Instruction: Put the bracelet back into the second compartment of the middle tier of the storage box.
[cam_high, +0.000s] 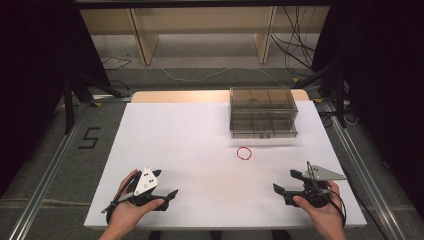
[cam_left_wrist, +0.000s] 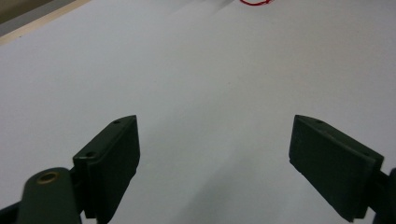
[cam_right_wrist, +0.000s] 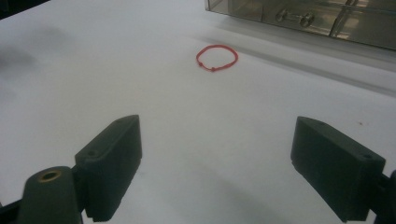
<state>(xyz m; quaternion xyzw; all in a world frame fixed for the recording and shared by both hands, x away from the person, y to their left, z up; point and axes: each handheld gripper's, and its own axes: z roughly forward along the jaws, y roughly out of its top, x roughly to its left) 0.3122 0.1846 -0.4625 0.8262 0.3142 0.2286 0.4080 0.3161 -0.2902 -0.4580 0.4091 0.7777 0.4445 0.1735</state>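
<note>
High view: 1 red bracelet (cam_high: 244, 153), 1 drawer box (cam_high: 263, 113), 2 wide-spread claws.

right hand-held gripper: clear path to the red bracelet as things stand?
Probably yes. The right hand-held gripper has its jaws wide open with nothing between them, and only bare white table lies between it and the red bracelet. The clear drawer unit stands behind the bracelet, apart from it.
</note>
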